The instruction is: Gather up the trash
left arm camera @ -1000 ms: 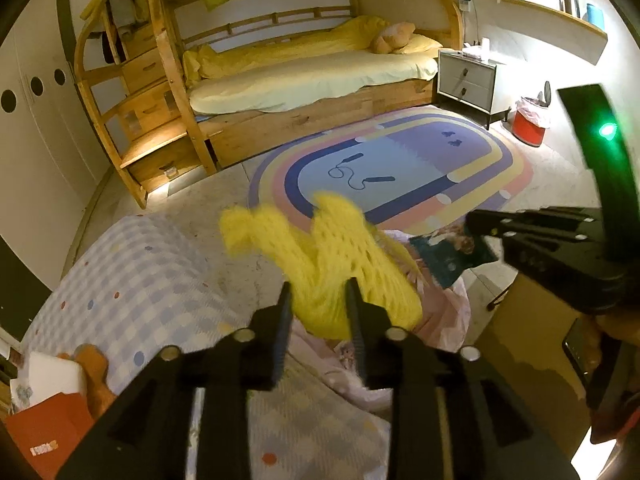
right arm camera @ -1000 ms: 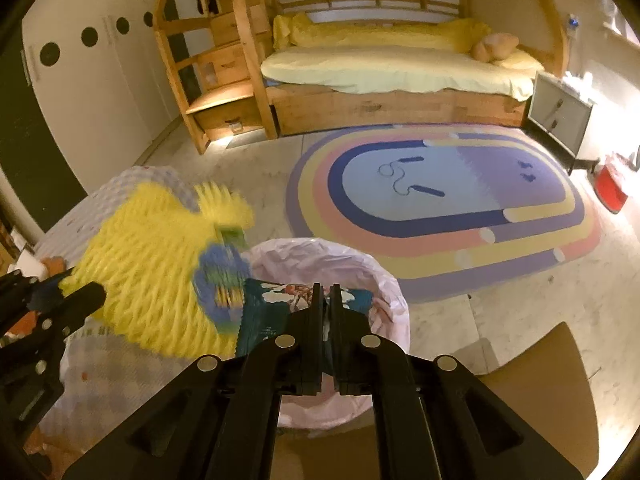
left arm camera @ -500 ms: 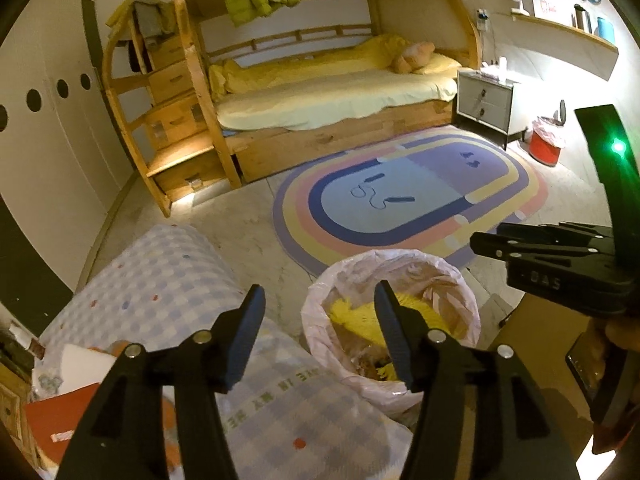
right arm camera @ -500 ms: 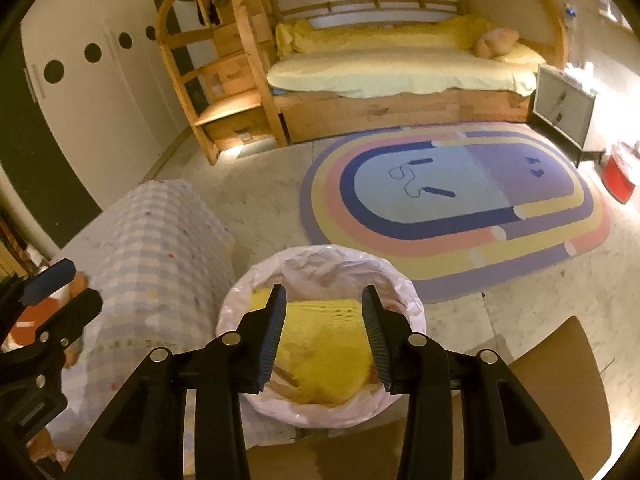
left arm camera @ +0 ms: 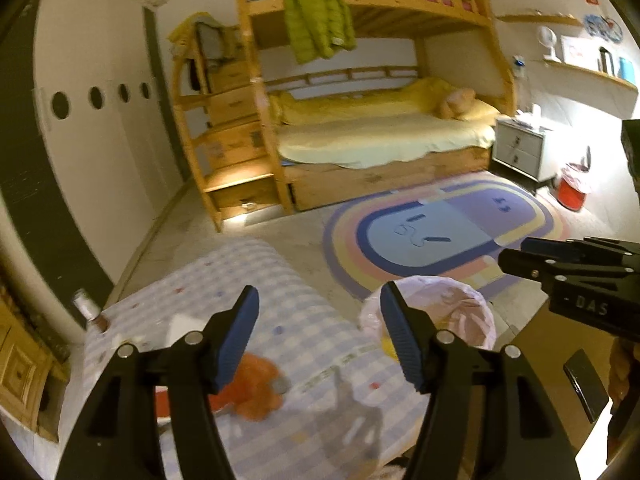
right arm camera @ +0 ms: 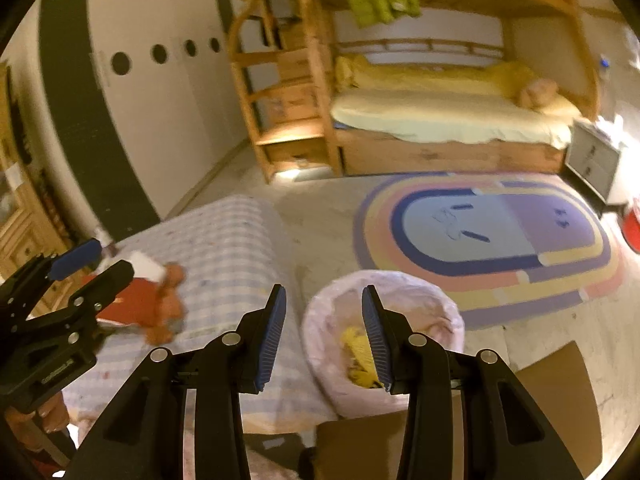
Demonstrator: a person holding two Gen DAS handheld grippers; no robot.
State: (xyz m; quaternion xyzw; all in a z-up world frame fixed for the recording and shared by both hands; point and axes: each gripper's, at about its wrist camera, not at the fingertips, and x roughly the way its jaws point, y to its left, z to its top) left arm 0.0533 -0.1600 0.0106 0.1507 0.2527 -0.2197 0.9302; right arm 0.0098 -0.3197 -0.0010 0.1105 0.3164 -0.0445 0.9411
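Bunk bed point(left arm camera: 372, 92) of pale wood fills the far wall, a green puffer jacket point(left arm camera: 318, 16) draped over its top rail and yellow bedding on the lower mattress. On the floor before it lies an oval rug point(left arm camera: 440, 232) in purple, blue and pastel bands, with a grey nightstand point(left arm camera: 520, 152) and a small red bin point(left arm camera: 574, 194) off to its right. Nearer to me, a table under a blue-and-white checked cloth point(right arm camera: 224, 248) carries an orange soft toy point(right arm camera: 168, 300) lying against a red packet point(right arm camera: 132, 304), and a small bottle point(left arm camera: 86, 310) stands at the cloth's far left edge.

Just beside the table's right end sits the trash bin lined with a pink bag point(right arm camera: 384, 336); the yellow foam netting point(right arm camera: 360, 352) I am collecting lies inside it, crumpled toward the bottom.

My left gripper point(left arm camera: 320, 340) hangs above the table's right end, its jaws opening and already well apart, with nothing between the blue pads. My right gripper point(right arm camera: 324, 336) hangs over the near rim of the bin, jaws parted to a moderate gap and empty, the netting visible beyond the right-hand finger point(right arm camera: 376, 336). A brown chair seat point(right arm camera: 552, 392) shows below and right of the bin.
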